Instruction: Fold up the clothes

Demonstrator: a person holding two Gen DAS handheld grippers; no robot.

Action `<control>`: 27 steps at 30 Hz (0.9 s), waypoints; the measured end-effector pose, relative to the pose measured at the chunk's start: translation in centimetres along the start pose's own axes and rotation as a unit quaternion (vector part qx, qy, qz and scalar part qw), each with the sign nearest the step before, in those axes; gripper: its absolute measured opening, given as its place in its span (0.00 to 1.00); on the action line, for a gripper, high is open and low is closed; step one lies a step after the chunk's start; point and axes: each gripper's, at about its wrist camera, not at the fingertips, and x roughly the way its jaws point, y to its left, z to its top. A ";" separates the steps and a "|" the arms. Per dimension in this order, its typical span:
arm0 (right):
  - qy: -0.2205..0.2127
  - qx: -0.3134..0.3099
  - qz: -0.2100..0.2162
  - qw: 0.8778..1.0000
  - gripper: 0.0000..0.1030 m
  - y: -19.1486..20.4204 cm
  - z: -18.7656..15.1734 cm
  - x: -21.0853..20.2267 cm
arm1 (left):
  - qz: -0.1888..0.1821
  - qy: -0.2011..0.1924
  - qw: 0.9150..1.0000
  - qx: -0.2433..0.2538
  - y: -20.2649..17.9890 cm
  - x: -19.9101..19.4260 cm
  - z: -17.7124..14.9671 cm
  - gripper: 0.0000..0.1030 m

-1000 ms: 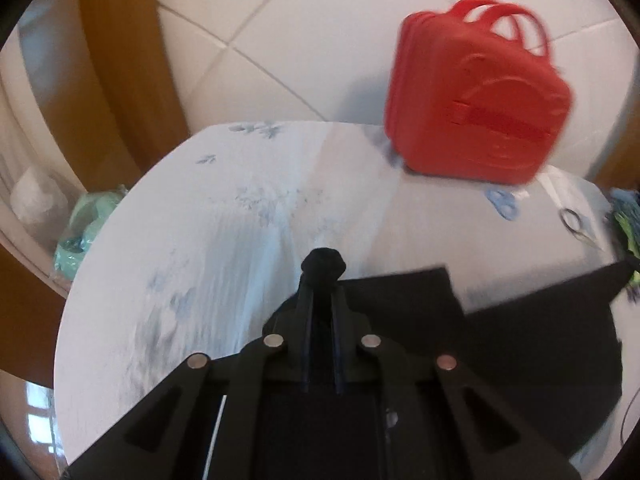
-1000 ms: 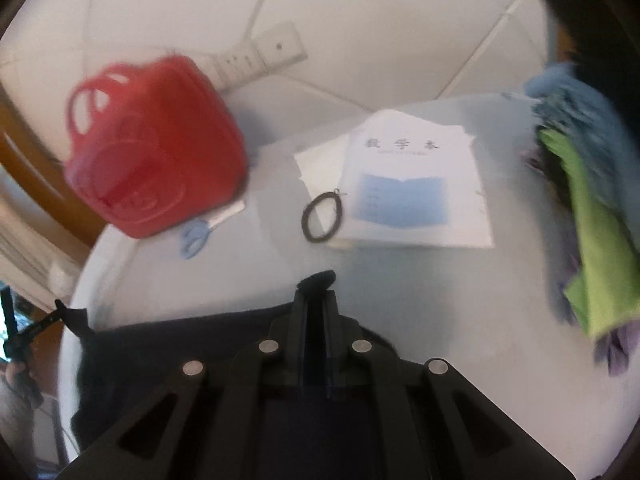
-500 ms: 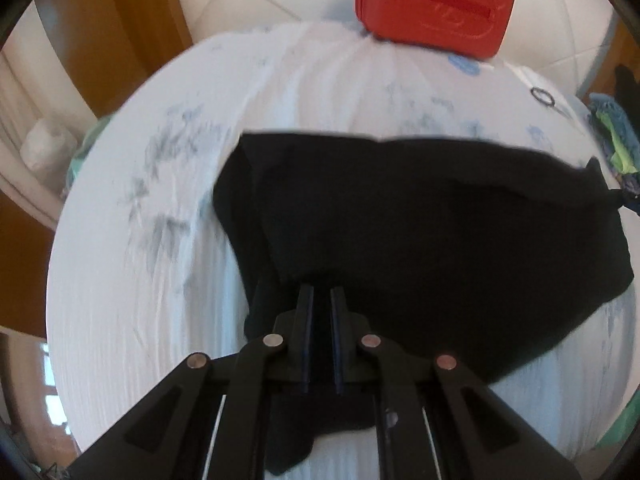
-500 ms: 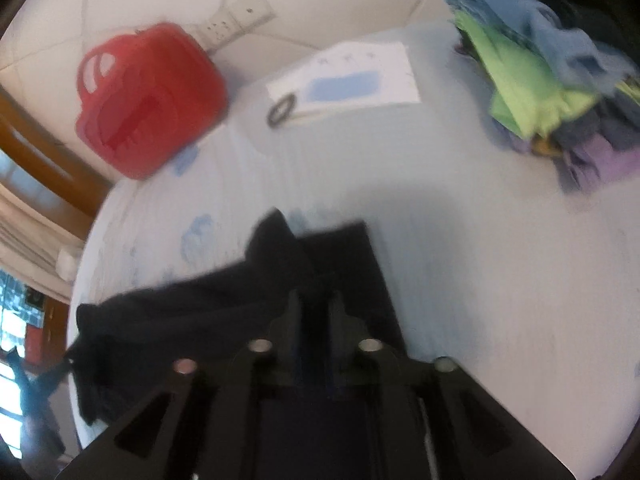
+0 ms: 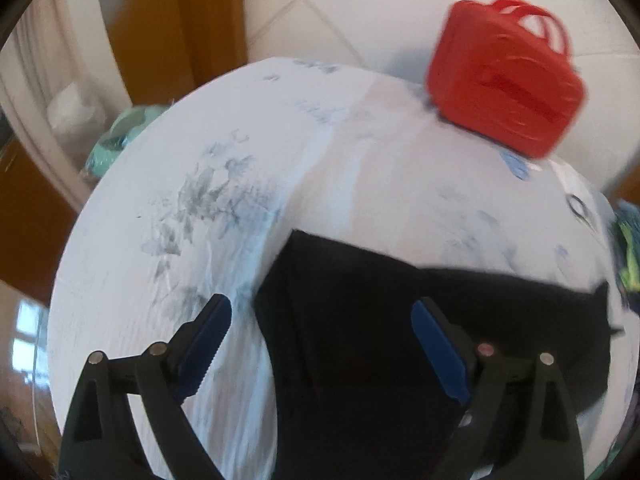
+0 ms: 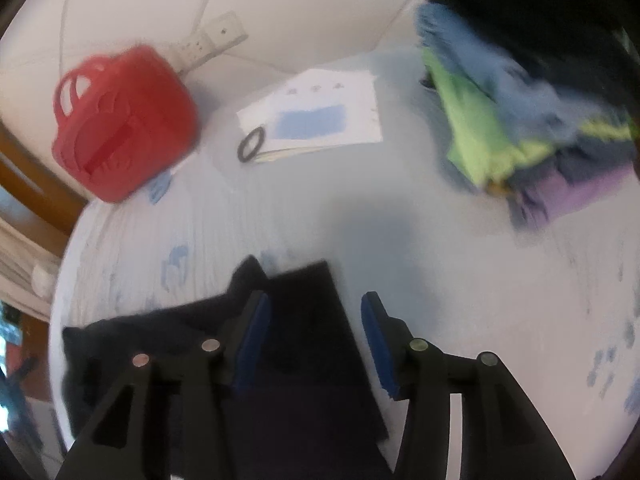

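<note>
A black garment [image 5: 360,320] lies flat on the round table with its pale printed cloth [image 5: 240,160]. My left gripper [image 5: 320,316] hangs over the garment's left end, its jaws opening wide and its blue pads [image 5: 208,332] clear of the fabric. In the right wrist view the same black garment [image 6: 304,344] lies below my right gripper [image 6: 314,312], at its right end. Those jaws are opening too, and the cloth lies loose under the gap, not pinched.
A red plastic case [image 5: 504,84] with handles stands at the table's far edge by the tiled wall. A booklet [image 6: 320,120] and a black hair tie [image 6: 250,144] lie beyond the garment. A heap of coloured clothes [image 6: 520,120] fills the right side.
Both grippers were shut on the black garment, laid it down on the table and have now let go, their jaws spreading apart. The garment rests flat on the cloth.
</note>
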 end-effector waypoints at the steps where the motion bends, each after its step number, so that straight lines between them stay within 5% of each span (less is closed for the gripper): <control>1: 0.010 -0.014 -0.001 1.000 0.52 1.0 0.5 0.7 | 0.003 0.007 1.000 0.003 -0.2 0.9 0.4 0.90; 9: 0.073 -0.059 -0.017 0.995 0.58 5.3 2.9 6.9 | 0.000 0.067 0.998 -0.004 -1.2 7.5 1.3 0.89; 13: 0.106 -0.066 -0.025 0.992 0.59 5.7 3.0 9.6 | 0.004 0.092 0.996 -0.005 -1.6 9.0 0.4 0.55; 14: 0.115 -0.073 -0.020 0.990 0.54 5.9 2.8 10.0 | 0.001 0.088 0.996 0.001 -1.7 9.0 0.2 0.47; 16: 0.117 -0.089 -0.034 0.989 0.06 6.0 2.7 10.1 | -0.002 0.081 0.997 0.016 -2.1 8.8 0.1 0.37; 21: 0.052 -0.029 -0.102 0.993 0.07 1.9 5.0 8.4 | 0.008 0.074 0.997 0.009 -1.9 8.8 -0.2 0.36; 24: 0.014 0.020 -0.145 0.989 0.20 -1.4 5.9 7.1 | 0.003 0.073 0.997 0.008 -1.8 8.6 -0.2 0.36; 27: 0.006 0.042 -0.093 0.995 0.28 -2.4 5.1 5.1 | 0.008 0.066 0.998 0.008 -1.5 7.4 -0.2 0.44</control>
